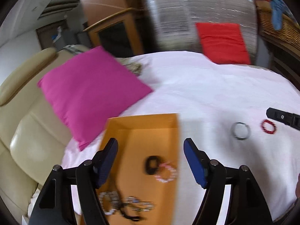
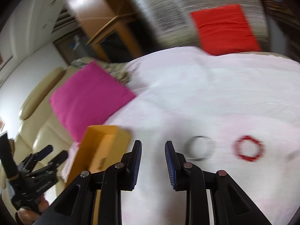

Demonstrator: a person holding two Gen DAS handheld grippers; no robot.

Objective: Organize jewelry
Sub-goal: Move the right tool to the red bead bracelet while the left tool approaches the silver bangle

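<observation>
White cloth (image 1: 196,86) covers the surface in front of you, with a pink cushion (image 1: 90,91) at ten o'clock and a red cushion (image 1: 222,42) at one o'clock in your left wrist view. Your left tongs (image 1: 151,161) hang above an open orange box (image 1: 140,123), jaws spread wide with nothing between them. Inside the box you can see a black band (image 1: 151,165) touching a pink-and-white beaded bracelet (image 1: 166,173), and more blurred beaded pieces (image 1: 125,204) at six o'clock. Out on the cloth at three o'clock lie a grey ring-shaped bracelet (image 1: 241,131) and a red beaded bracelet (image 1: 269,126), close together but apart. In your right wrist view, your right tongs (image 2: 152,148) hover over the cloth with a narrow gap between the jaws and nothing gripped. The grey bracelet (image 2: 199,148) lies just past the right jaw at three o'clock, and the red one (image 2: 248,148) is farther right. The orange box (image 2: 99,144) sits at nine o'clock, with your left tongs (image 2: 54,152) beyond it at eight o'clock.
</observation>
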